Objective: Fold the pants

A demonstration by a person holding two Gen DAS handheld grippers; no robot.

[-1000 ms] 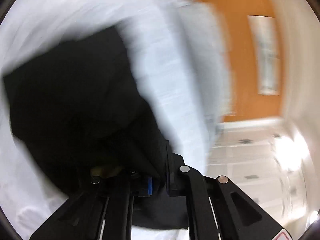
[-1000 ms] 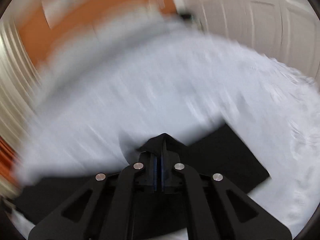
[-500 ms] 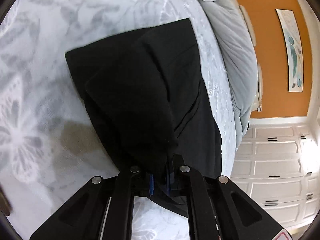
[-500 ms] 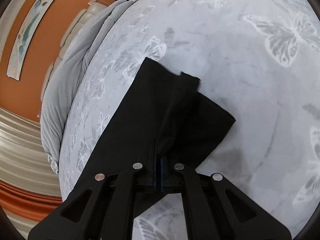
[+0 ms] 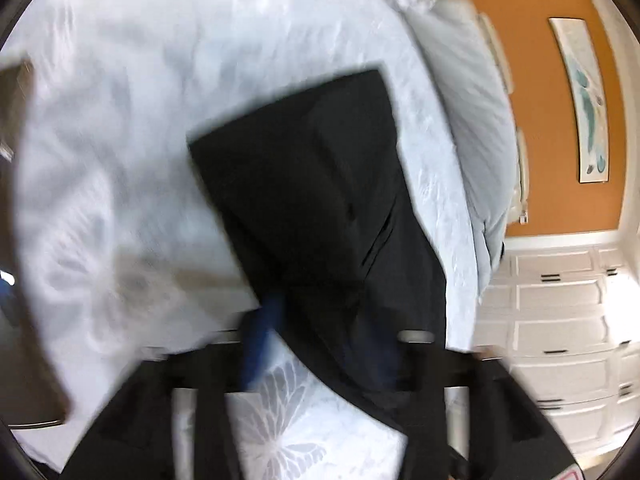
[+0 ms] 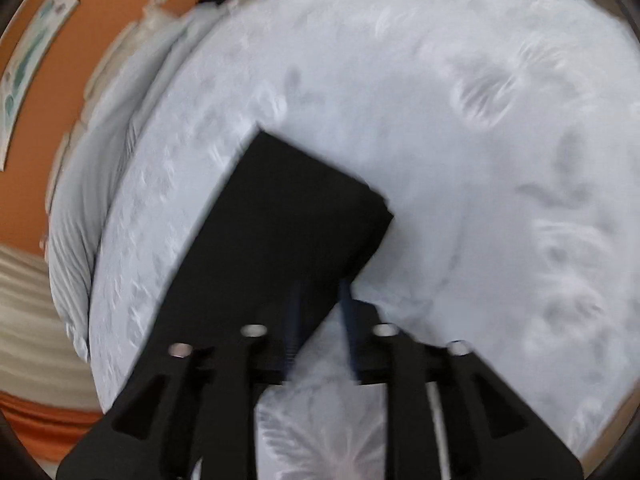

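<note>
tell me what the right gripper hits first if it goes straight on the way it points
Most likely the black pants: the open right gripper points at their near corner lying on the white bedspread. Motion blur leaves depth unclear.

Matt black cloth pants (image 5: 320, 200) lie on a soft pale bedspread (image 5: 120, 160) (woven butterfly pattern, faintly sheened).

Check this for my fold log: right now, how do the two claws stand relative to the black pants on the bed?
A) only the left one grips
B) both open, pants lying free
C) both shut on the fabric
B: the left claw and right claw both show spread fingers, and the black pants lie folded on the bedspread.
</note>
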